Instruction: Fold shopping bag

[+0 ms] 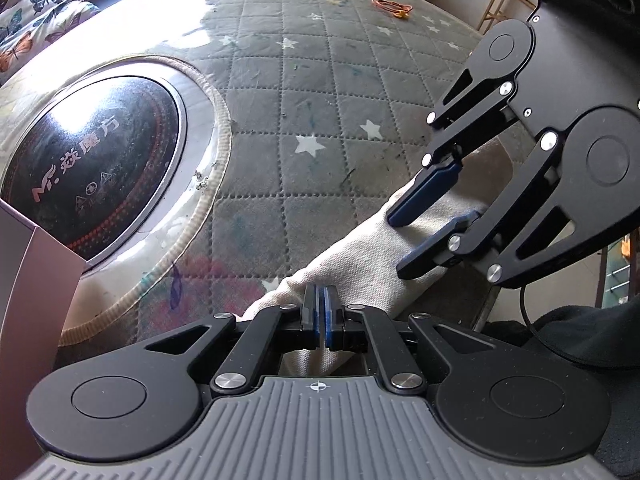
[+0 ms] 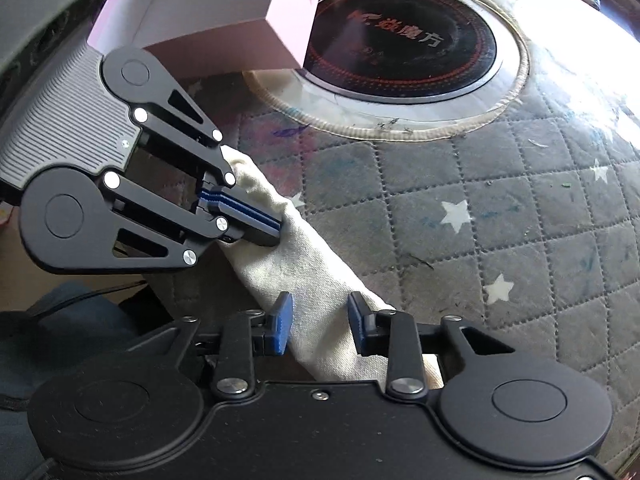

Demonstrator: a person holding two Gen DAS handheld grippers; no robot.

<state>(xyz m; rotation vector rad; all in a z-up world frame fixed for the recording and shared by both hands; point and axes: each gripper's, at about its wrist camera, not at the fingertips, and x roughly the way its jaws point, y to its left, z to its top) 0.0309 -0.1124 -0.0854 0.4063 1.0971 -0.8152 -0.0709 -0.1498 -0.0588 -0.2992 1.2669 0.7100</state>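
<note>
The cream canvas shopping bag [image 2: 320, 264] lies rolled into a narrow strip along the near edge of the quilted star-print table cover [image 2: 480, 216]. My left gripper [image 1: 322, 300] is shut, its blue pads pinching the bag's left end [image 1: 360, 256]; in the right wrist view the left gripper [image 2: 276, 228] digs into the fabric. My right gripper [image 2: 320, 316] points steeply down over the strip, with its pads apart on either side of the cloth and a gap showing by the right pad. In the left wrist view, the right gripper [image 1: 428, 228] straddles the strip's far part.
A round black induction hob [image 1: 92, 160] with a steel ring is set into the table's middle. A pink box [image 2: 224, 12] stands beside it, close to the left gripper. An orange cord [image 1: 392, 8] lies far across the table. Butterfly-print cushions [image 1: 36, 20] lie beyond the edge.
</note>
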